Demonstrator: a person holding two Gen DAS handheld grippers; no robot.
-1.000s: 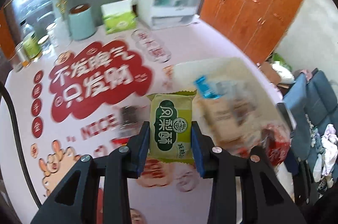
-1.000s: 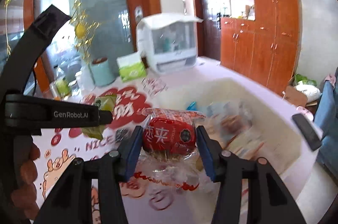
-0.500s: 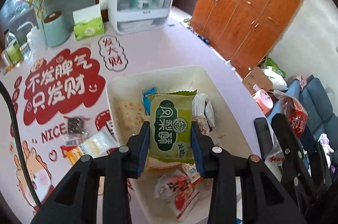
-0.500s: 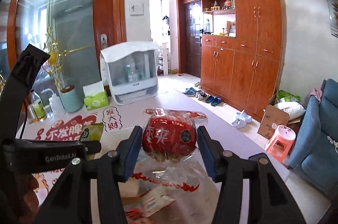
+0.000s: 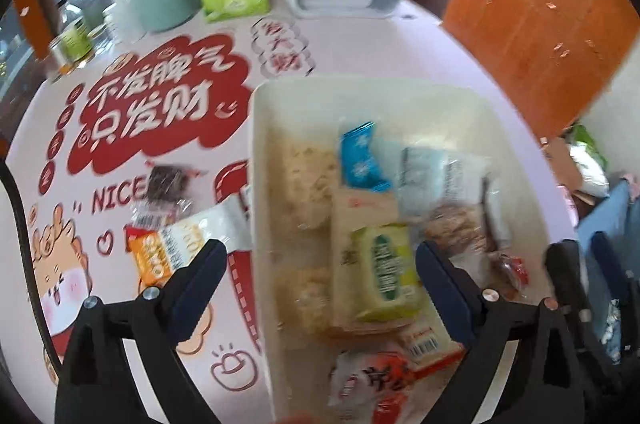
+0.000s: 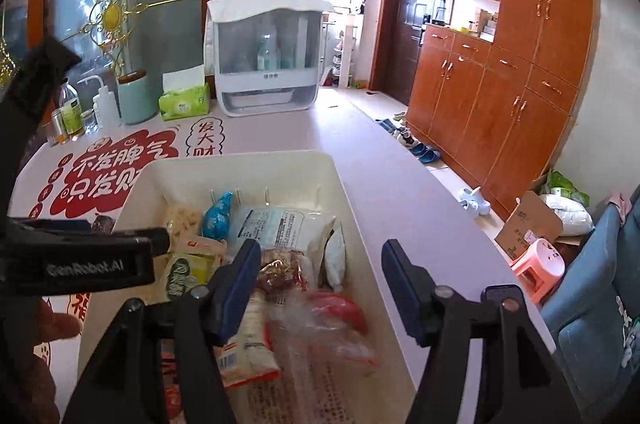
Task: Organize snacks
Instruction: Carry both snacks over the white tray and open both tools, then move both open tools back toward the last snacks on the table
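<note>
Lying in cream bin (image 5: 256, 152), green snack pack (image 5: 384, 268), both grippers' jaws spread.

The tablecloth (image 5: 352, 52) reads "不发脾气 只发财" in white on its red cloud (image 5: 160, 104), "NICE" in red below it and "发大财" in a small bubble (image 5: 282, 52), while the left gripper (image 6: 100, 260), seen from the right wrist, is lettered "GenRobot.AI".
</note>
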